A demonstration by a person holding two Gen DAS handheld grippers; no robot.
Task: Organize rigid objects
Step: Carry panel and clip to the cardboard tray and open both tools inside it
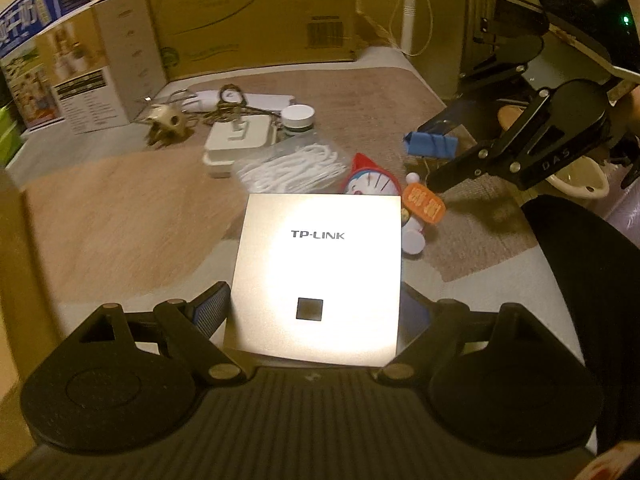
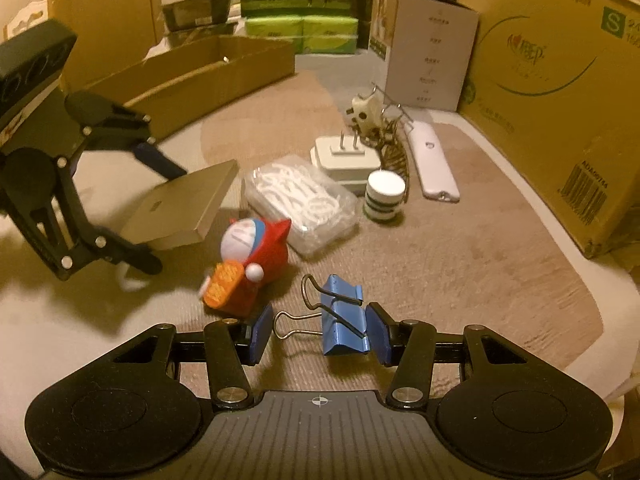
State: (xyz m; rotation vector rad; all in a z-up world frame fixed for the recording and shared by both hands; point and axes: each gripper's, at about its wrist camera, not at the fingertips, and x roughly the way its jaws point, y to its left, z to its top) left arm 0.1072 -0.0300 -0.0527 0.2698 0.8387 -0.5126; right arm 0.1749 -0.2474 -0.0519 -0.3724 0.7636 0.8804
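A silver square TP-LINK panel (image 1: 320, 256) sits between the blue pads of my left gripper (image 1: 314, 304), which is shut on its two side edges. From the right wrist view the panel (image 2: 184, 204) hangs tilted above the mat, with the left gripper (image 2: 160, 218) around it. My right gripper (image 2: 318, 334) is shut on a blue binder clip (image 2: 344, 320): one pad presses its body, the other its wire handle. In the left wrist view the clip (image 1: 430, 145) is off the table in the right gripper (image 1: 434, 152).
On the brown mat lie a red and blue cat figure (image 2: 256, 248), a clear box of white picks (image 2: 304, 200), a white plug adapter (image 2: 344, 156), a small round jar (image 2: 385, 196), keys (image 2: 390, 148) and a long white device (image 2: 434, 164). Cardboard boxes (image 2: 552, 92) wall the back; an open cardboard tray (image 2: 192, 68) lies far left.
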